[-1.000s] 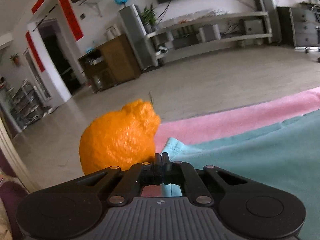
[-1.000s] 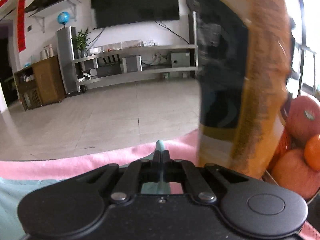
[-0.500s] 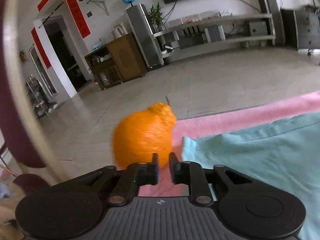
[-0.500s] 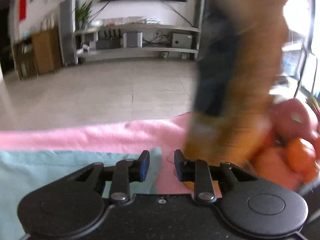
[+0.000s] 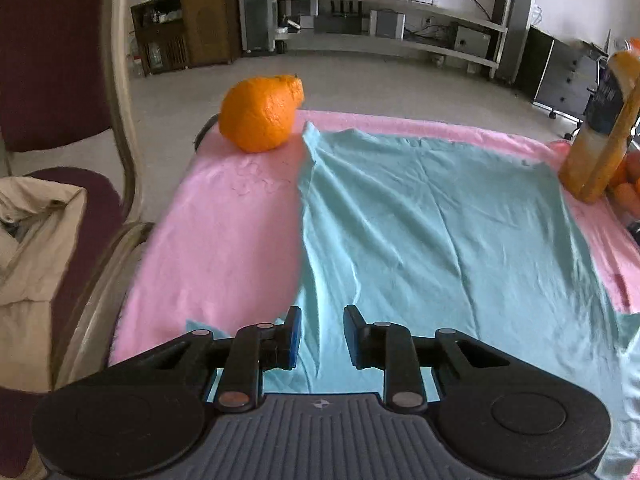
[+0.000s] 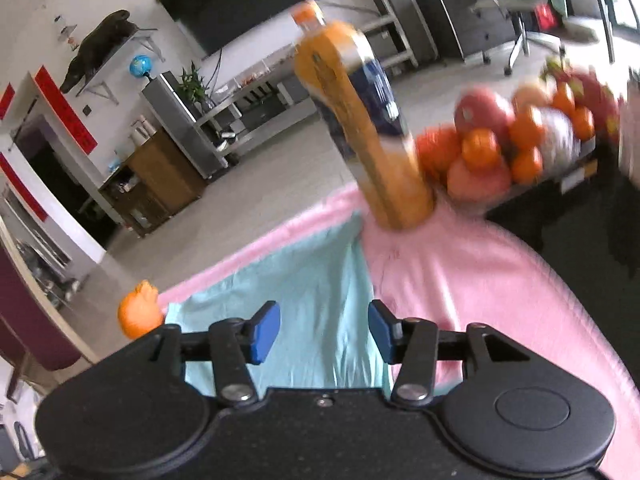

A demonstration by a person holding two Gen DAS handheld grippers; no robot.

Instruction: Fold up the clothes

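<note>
A: Where to look for the teal cloth (image 5: 420,220)?

B: Down on the pink cover (image 5: 224,240), spread out flat. Straight ahead of both sets of jaws and a bit under them.

A: And the left gripper (image 5: 319,336)?

B: Hanging over the near left side of the cloth. Jaws apart, nothing between them. Just ahead, the cloth's left edge, running away from the jaws toward the big orange (image 5: 260,114) at the far corner.

A: And the right gripper (image 6: 324,334)?

B: Over the right side of the cloth. Jaws wide apart too, holding nothing. Right edge just inside the right finger, running up toward the juice bottle (image 6: 360,128), with a fruit pile (image 6: 500,140) behind that.

A: Nearer which edge, then?

B: Left one nearer the left edge, right one nearer the right edge. Probably a two-sided job, one edge each.

A: Long way of the cloth?

B: Hard to tell. About as wide as deep from here. Near end hidden under the grippers.

A: Looks like what?

B: Soft, thin, light blue-green. Wrinkly, with little ridges across it. A small bit poking out at the near left, maybe a sleeve. One layer or folded over already? Cannot tell from above.

A: Anything in the way?

B: Orange touching the far left corner, bottle right by the far right corner.
</note>
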